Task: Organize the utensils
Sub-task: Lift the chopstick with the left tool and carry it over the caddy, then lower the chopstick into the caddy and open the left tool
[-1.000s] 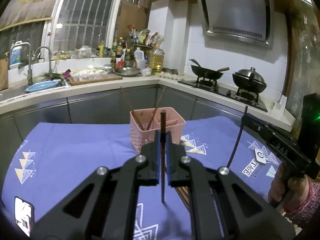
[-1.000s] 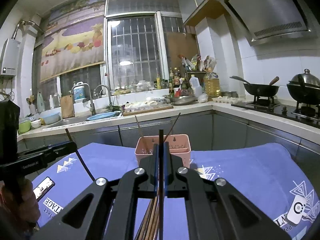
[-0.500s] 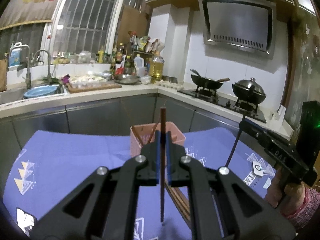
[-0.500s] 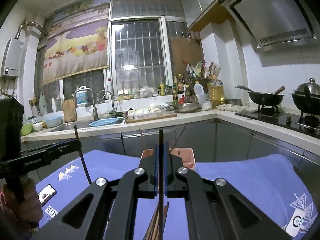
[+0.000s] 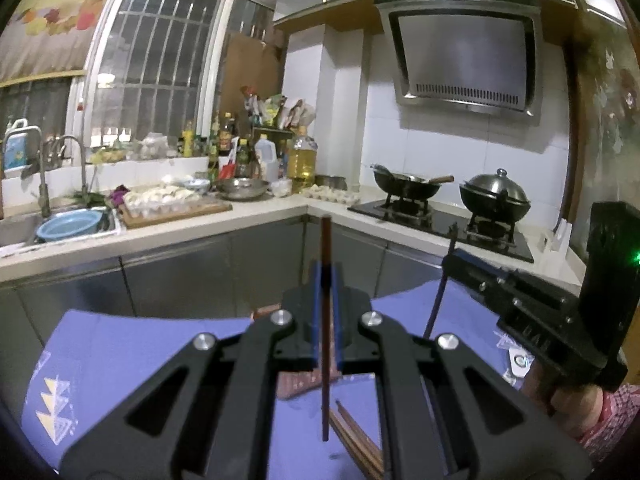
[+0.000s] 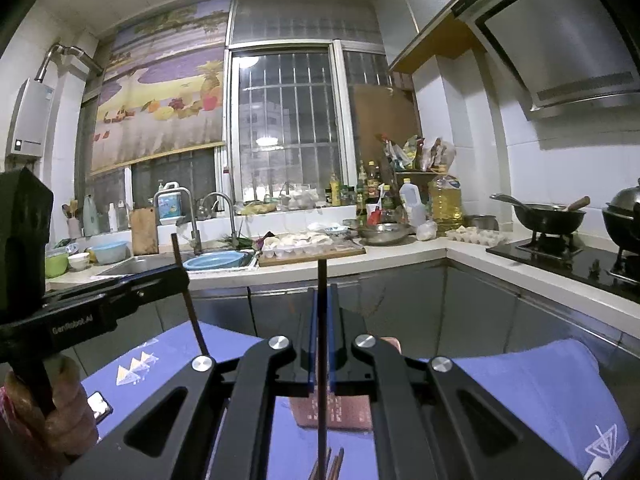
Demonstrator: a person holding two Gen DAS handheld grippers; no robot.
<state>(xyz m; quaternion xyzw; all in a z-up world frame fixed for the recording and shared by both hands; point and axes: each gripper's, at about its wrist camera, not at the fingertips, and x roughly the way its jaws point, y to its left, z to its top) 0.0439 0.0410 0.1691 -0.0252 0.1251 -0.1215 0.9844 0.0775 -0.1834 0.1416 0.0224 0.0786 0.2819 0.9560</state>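
Note:
My left gripper (image 5: 326,280) is shut on a dark brown chopstick (image 5: 325,400) held upright, high above the purple cloth. My right gripper (image 6: 321,304) is shut on another dark chopstick (image 6: 321,420), also upright. The pink slotted utensil basket (image 5: 294,388) sits on the cloth, mostly hidden behind my left fingers; it also shows in the right wrist view (image 6: 344,412) below my right fingers. Several loose chopsticks (image 5: 356,436) lie on the cloth nearer to me, and their tips show in the right wrist view (image 6: 334,466). Each gripper shows in the other's view, the right one (image 5: 452,258) and the left one (image 6: 178,276).
The purple cloth (image 5: 120,344) covers the table. A phone (image 6: 98,408) lies at its left. Behind runs an L-shaped counter with a sink (image 5: 60,224), a cutting board (image 5: 176,206), bottles, and a wok (image 5: 408,186) and lidded pot (image 5: 494,196) on the hob.
Both grippers have risen with their chopsticks and tilted up. The basket has dropped low in both views and is now mostly hidden behind the fingers.

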